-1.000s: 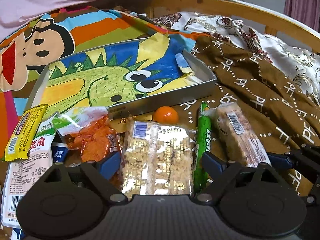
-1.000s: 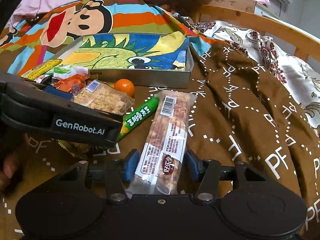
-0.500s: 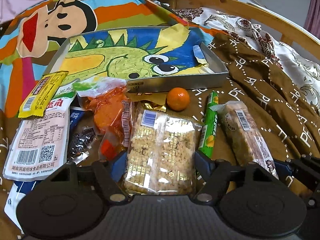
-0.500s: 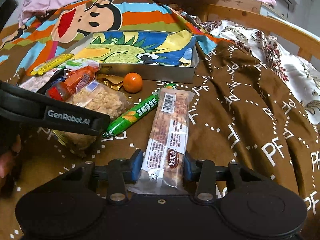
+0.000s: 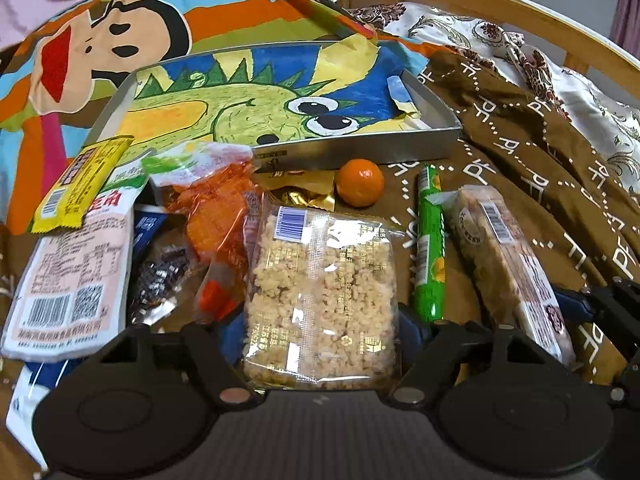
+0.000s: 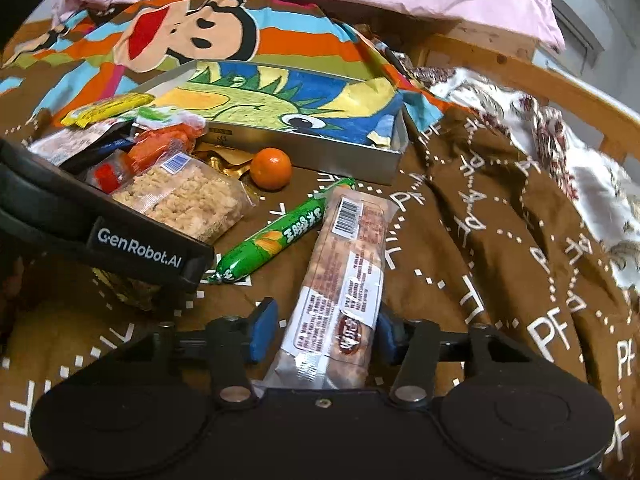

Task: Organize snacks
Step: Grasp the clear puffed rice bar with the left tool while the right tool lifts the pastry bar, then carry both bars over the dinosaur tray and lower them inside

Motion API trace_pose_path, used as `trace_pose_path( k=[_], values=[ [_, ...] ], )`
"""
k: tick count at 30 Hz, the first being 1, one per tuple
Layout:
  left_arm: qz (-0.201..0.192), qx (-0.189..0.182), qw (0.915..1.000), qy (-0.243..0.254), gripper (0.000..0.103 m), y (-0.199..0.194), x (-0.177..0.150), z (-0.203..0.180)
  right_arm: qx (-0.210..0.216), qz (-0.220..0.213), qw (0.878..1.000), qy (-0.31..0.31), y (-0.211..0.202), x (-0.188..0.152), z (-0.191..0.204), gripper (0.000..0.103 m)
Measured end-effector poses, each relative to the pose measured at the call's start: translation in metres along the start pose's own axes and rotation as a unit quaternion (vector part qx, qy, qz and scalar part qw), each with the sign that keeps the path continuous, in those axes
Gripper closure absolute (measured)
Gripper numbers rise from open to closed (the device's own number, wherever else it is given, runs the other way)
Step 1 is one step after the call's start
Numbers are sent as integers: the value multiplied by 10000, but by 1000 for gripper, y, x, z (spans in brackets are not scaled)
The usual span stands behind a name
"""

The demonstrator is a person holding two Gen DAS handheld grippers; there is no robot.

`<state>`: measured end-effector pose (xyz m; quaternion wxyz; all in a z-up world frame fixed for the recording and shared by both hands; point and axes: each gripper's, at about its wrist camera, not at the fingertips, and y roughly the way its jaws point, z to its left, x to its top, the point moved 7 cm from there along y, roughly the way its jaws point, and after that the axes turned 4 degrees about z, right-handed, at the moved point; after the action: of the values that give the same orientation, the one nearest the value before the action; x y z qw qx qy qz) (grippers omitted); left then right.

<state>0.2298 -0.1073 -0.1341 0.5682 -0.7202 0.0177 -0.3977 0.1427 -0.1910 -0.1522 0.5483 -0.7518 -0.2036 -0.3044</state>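
Snack bar (image 6: pixel 344 280), barcode label, "GenRobot.AI" gripper (image 6: pixel 136 250)

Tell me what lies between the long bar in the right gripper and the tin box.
The long snack bar points toward the metal tin box. Only bare brown blanket lies directly ahead. The green sausage stick and the mandarin sit just left of that line, close to it.

We see the left gripper (image 5: pixel 320 330) with its blue pads on both sides of the puffed rice cake pack (image 5: pixel 320 300). Beside it lie the green stick (image 5: pixel 430 244) and a long bar (image 5: pixel 508 268) — the orange (image 5: pixel 359 182) sits near the tray (image 5: pixel 360 152).
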Motion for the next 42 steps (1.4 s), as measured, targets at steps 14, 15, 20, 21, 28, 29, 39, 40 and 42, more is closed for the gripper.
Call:
trace_pose_path(
  k=[14,15,20,21,28,29,39,40,42],
  values=[
    [-143,-112,9983,-555,27,-42,-11,2,-291,-490,9974,-438,-24,-1,8,63],
    [-191,-134,9981,-574,27,-45,-10,3,-321,-498,9971,-479,-24,-1,8,63],
    [-399,-209,9965,-698,27,-55,-6,4,-513,-614,9942,-718,-27,-1,12,64],
    [-447,-201,9962,-714,27,-57,-5,4,-550,-658,9933,-778,-28,-1,14,64],
    [-842,57,9920,-939,27,-69,4,20,-741,-1052,9847,-1173,-34,2,24,64],
    [-908,106,9907,-1011,27,-71,5,23,-769,-1131,9829,-1233,-35,2,26,64],
    [-1676,871,9710,-1468,27,-86,28,56,-1040,-2227,9524,-1805,-61,25,38,64],
    [-1751,917,9689,-1486,27,-88,30,58,-1051,-2295,9505,-1812,-63,30,37,64],
    [-1914,1033,9636,-1554,27,-92,37,64,-1072,-2479,9451,-1839,-68,41,35,64]
  ],
)
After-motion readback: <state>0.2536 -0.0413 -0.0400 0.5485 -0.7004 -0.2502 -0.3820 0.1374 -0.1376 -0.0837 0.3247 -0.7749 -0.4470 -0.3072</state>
